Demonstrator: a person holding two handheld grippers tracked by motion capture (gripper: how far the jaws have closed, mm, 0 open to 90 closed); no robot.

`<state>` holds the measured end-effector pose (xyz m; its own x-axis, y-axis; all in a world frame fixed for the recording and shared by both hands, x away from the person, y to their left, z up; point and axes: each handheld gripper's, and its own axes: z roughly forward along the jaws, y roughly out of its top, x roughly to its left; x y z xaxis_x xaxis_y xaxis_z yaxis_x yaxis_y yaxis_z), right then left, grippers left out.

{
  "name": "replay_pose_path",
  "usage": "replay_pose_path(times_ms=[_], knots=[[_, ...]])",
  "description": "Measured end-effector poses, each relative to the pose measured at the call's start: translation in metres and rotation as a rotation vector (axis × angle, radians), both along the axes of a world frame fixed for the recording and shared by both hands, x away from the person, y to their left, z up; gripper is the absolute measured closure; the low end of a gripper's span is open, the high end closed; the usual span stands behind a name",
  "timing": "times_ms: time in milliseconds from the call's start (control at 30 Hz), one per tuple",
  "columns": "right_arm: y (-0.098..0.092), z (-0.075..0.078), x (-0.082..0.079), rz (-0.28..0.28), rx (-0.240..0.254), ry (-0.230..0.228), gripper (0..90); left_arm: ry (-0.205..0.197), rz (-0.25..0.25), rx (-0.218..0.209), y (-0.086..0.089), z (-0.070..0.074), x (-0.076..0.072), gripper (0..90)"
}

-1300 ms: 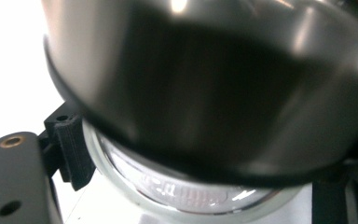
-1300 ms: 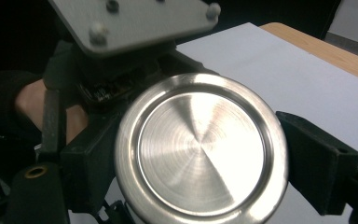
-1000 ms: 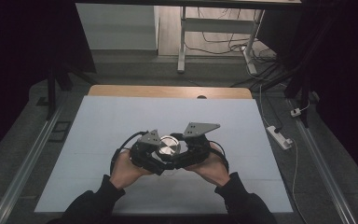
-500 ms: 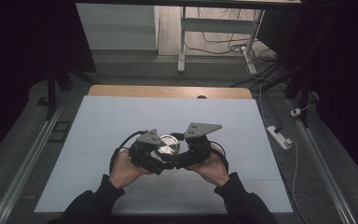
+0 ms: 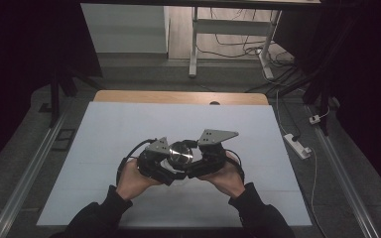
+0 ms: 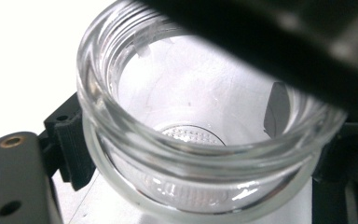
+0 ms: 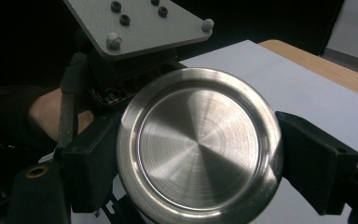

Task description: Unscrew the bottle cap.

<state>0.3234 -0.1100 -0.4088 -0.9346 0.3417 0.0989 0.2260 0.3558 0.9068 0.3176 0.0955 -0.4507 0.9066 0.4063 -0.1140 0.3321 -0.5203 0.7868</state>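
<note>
A clear glass jar with a threaded mouth sits between the pads of my left gripper, which is shut on it. A round brushed-steel lid is held at its rim by my right gripper, shut on it; these jaws have just been closing with the lid between them. In the high view the lid lies face up over the jar, between my left gripper and right gripper, low over the white mat. The jar's body is hidden under the lid there. Whether lid and jar touch is unclear.
The mat covers a wooden table whose far edge shows bare. A white power strip lies on the floor at the right. Desk legs and cables stand beyond the table. My left gripper's grey plate is close behind the lid.
</note>
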Motion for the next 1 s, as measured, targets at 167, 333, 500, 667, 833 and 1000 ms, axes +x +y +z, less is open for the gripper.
replay_pose_path(times_ms=[167, 333, 500, 667, 833, 1000], knots=[[0.0, -0.0006, 0.0005, -0.004, -0.011, 0.002, 18.3, -0.006, -0.004, -0.008, 0.0007, 0.0012, -0.0004, 15.3], [0.0055, -0.005, -0.0006, 0.004, -0.038, -0.008, 17.8, -0.001, -0.003, -0.012, 0.0004, 0.0006, -0.0008, 15.3], [0.0018, -0.0033, 0.0004, -0.005, 0.009, 0.001, 16.6, 0.005, 0.0, -0.026, 0.0015, 0.0012, -0.0003, 15.3], [0.0005, -0.0027, -0.0014, -0.003, 0.041, -0.025, 19.4, 0.006, -0.005, -0.04, 0.0021, 0.0026, -0.0008, 15.3], [0.0001, -0.0035, -0.0004, 0.009, 0.055, -0.008, 19.5, 0.009, -0.014, -0.041, 0.0004, 0.0035, -0.0022, 15.3], [0.0022, -0.0047, -0.0019, 0.011, 0.042, -0.022, 19.5, 0.0, -0.012, -0.032, 0.0002, 0.0036, -0.003, 15.3]])
